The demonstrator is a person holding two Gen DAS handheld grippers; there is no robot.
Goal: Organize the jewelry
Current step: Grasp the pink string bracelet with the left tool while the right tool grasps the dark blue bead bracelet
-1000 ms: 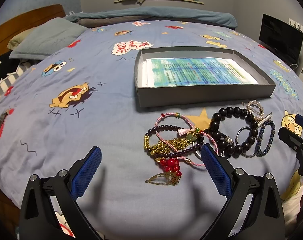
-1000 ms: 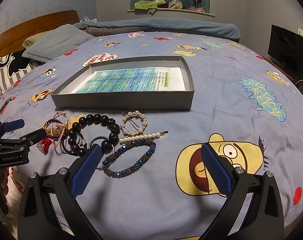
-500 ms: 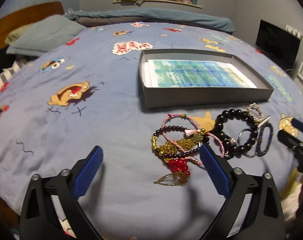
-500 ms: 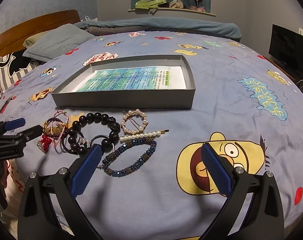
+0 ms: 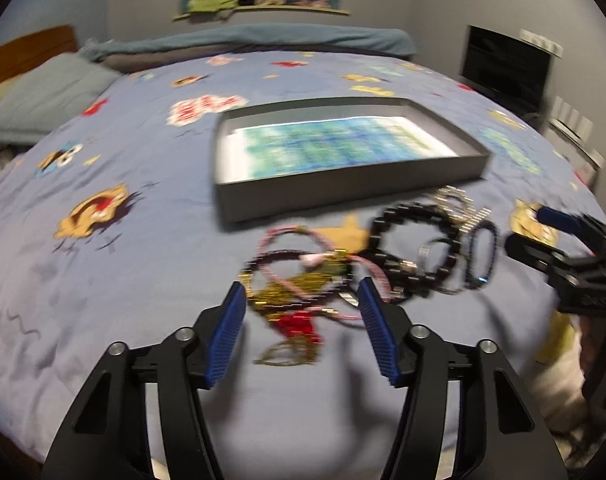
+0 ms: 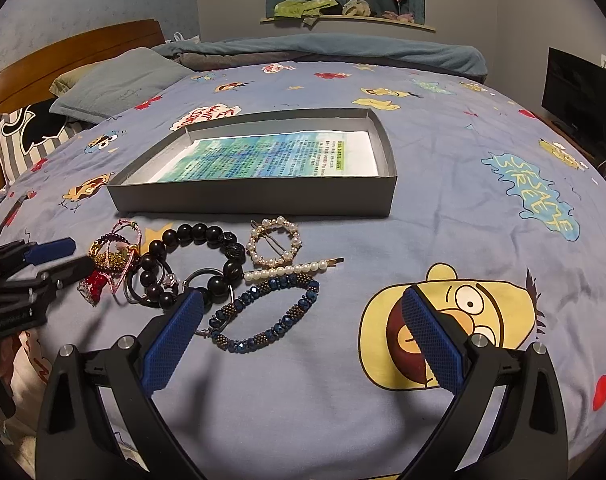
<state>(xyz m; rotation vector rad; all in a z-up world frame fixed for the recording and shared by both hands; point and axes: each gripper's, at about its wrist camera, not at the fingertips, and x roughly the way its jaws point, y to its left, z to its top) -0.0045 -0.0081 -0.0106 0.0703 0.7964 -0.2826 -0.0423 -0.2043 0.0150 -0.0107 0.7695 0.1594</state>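
My left hand-held gripper (image 5: 303,328) is open, with nothing in it, right above a little gold fan-shaped hair clip (image 5: 289,354) and a red bead charm (image 5: 299,326) on the blue cartoon bed sheet (image 6: 443,216). My right hand-held gripper (image 6: 303,332) is open and empty too, by the dark blue bead bracelet (image 6: 265,312). Just past that lie a pearl hair pin (image 6: 293,269), a round pearl clip (image 6: 275,245) and a big black bead bracelet (image 6: 201,264). Farther off sits the flat grey box (image 6: 255,200), with only paper inside. The gold chain (image 5: 299,288) and pink string bracelet (image 5: 291,236) look tangled, so I might lift a whole clump and drop some.
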